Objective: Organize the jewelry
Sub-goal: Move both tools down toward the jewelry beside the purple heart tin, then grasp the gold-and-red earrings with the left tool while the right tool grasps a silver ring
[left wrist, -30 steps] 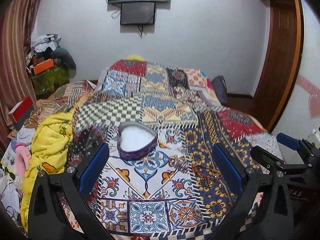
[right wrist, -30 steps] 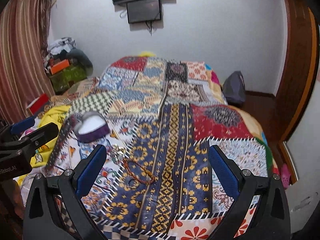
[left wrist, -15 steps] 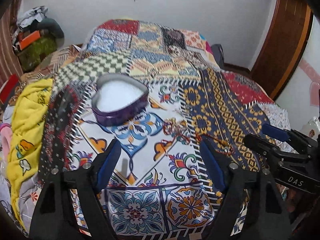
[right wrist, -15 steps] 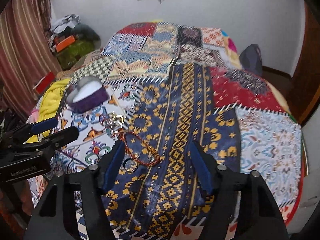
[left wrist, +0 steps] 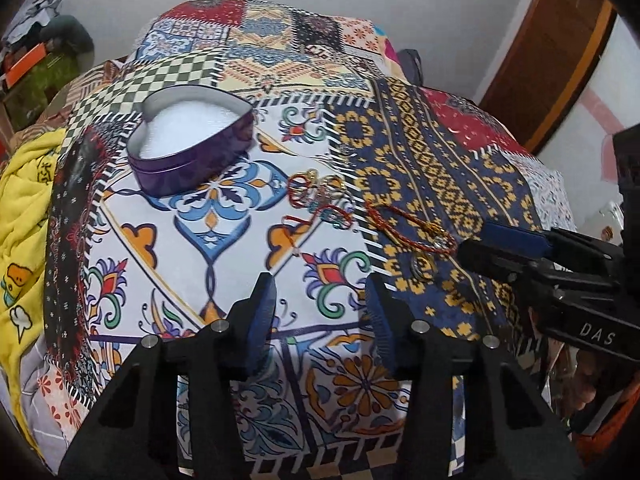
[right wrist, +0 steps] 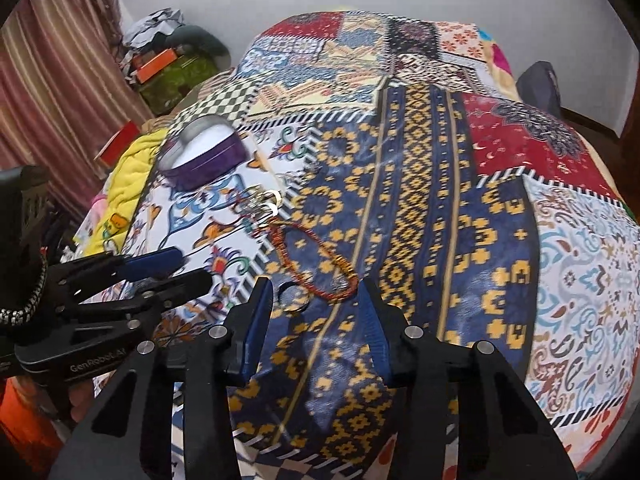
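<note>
We've dropped closer over the patchwork bed [left wrist: 224, 248]. The heart-shaped tin [left wrist: 192, 152] sits open with bare quilt around it; bangles [left wrist: 320, 196] and beaded bracelet [right wrist: 316, 264] lie right of the tin. Left hand-held gripper [left wrist: 320, 312] and right hand-held gripper [right wrist: 316, 312] are closing, jaws empty.
</note>
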The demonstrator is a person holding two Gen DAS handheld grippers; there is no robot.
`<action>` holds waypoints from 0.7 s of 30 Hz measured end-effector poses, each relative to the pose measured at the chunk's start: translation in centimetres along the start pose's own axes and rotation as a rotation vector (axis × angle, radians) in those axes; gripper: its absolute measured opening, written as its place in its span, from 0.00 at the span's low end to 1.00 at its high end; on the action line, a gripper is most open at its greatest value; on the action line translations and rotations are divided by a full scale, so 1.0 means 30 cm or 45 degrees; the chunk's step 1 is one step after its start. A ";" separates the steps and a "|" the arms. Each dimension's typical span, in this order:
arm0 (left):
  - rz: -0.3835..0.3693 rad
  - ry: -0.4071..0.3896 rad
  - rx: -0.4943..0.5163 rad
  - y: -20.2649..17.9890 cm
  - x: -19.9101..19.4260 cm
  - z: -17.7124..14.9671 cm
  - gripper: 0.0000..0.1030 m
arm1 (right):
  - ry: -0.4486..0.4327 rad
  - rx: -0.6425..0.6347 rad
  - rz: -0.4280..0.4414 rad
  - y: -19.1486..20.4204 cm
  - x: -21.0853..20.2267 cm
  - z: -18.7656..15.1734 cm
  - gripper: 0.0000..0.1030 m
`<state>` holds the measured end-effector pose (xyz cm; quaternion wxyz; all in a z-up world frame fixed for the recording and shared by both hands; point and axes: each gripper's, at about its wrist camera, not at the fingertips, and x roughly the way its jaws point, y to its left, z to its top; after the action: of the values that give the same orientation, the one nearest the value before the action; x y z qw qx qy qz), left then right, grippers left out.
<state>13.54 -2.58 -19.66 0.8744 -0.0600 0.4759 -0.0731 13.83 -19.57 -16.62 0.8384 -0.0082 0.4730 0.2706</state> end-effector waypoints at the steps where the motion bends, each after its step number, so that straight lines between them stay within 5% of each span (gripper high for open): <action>1: -0.004 0.002 0.007 -0.004 -0.001 -0.002 0.43 | 0.005 -0.011 0.002 0.005 0.004 0.000 0.38; 14: 0.016 -0.009 -0.021 0.035 -0.015 0.007 0.42 | 0.121 -0.044 0.034 0.036 0.124 -0.009 0.37; 21: -0.022 -0.028 -0.105 0.112 0.018 0.080 0.42 | 0.085 -0.017 0.021 0.017 0.140 -0.003 0.20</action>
<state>16.08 0.69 -19.39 0.8757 -0.1009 0.4684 -0.0601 15.22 -17.29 -19.89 0.8198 -0.0190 0.4989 0.2804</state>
